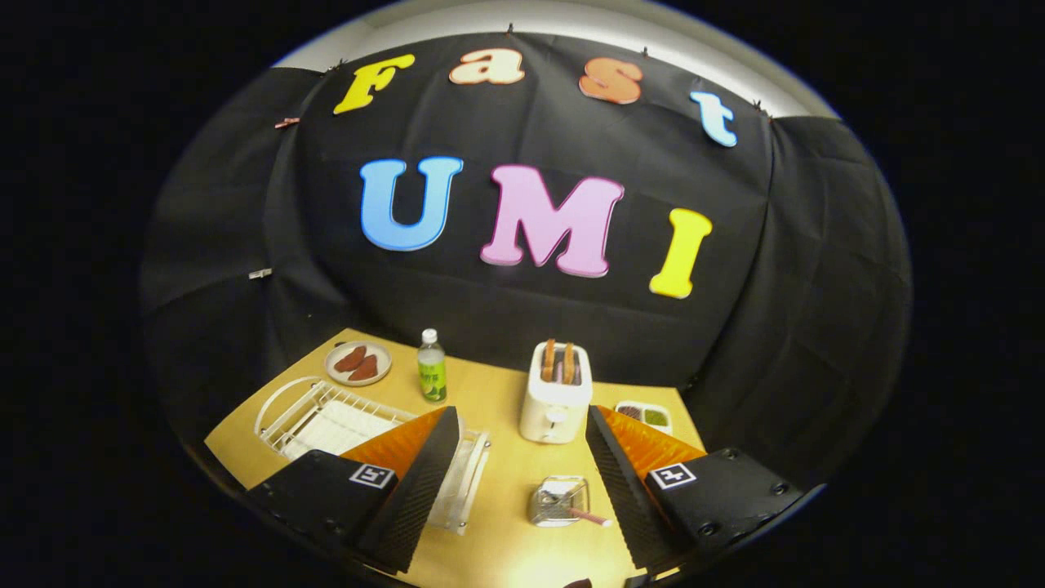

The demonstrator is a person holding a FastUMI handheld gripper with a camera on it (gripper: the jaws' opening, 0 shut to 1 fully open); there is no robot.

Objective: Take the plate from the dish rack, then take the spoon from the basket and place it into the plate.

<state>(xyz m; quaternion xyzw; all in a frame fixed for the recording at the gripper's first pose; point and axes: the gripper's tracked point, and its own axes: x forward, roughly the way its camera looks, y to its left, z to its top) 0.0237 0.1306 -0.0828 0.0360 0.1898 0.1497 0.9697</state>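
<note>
A staged kitchen booth is shown: a toaster point(555, 396), dish rack point(326, 420) and bottle point(432, 367) are set on a wooden table point(490, 523), backed by black cloth.

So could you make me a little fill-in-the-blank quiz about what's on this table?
1. The toaster holds two slices of ____.
2. The small wire basket sits between the gripper's two ____ fingers.
3. The green-labelled bottle stands beside a plate and beyond the white dish ____.

Missing words: toast; open; rack
</note>
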